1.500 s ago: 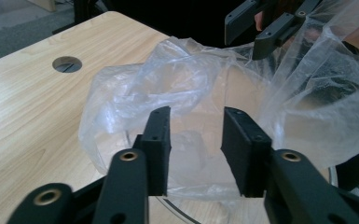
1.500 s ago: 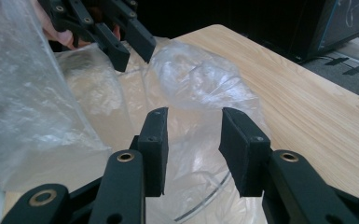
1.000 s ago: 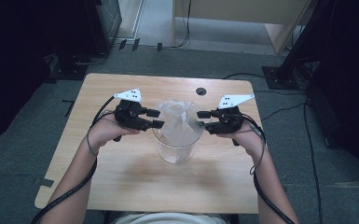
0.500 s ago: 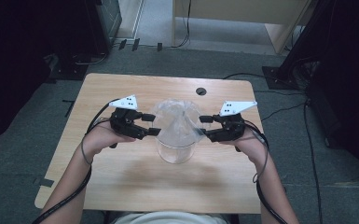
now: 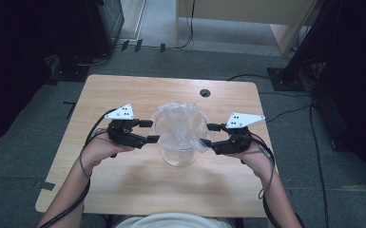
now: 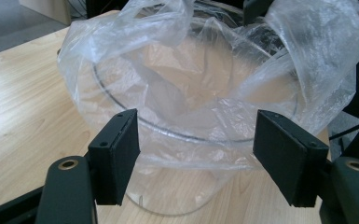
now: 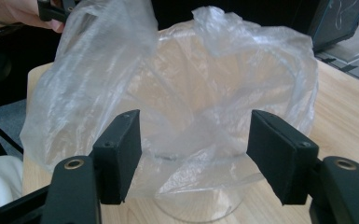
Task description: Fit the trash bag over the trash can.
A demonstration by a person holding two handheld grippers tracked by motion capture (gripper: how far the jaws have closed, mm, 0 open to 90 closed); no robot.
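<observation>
Table [image 5: 123, 190] of pale wood is filling the middle of the high view, and near its centre a clear glass container [image 5: 179, 153] is standing upright, its long axis running vertical and its wide mouth pointing straight up. Draped into that mouth and spilling over the rim is a thin transparent plastic bag [image 5: 179, 124], its crumpled edge lying loose around the glass; in the left gripper view the bag [image 6: 191, 93] is sagging down inside the container [image 6: 168, 196], and in the right gripper view the film [image 7: 168, 107] is bulging out past the rim on every side. The left gripper [image 5: 148, 131] is sitting just to the left of the container in the frame and the right gripper [image 5: 208, 135] just to its right, both pointing inward at the rim. Both sets of tongs are standing wide apart, having just been opening, and no pad is pressing on the film: the bag's edge is lying between and beyond the jaws, free. Judging from this, the person is lining the container with the bag and is at the point of letting go after pulling the edge out over the rim. The next move is likely calling for a fresh pinch on a slack part of the edge, then folding it lower down the outer wall, gently enough that the light glass is not tipping.
</observation>
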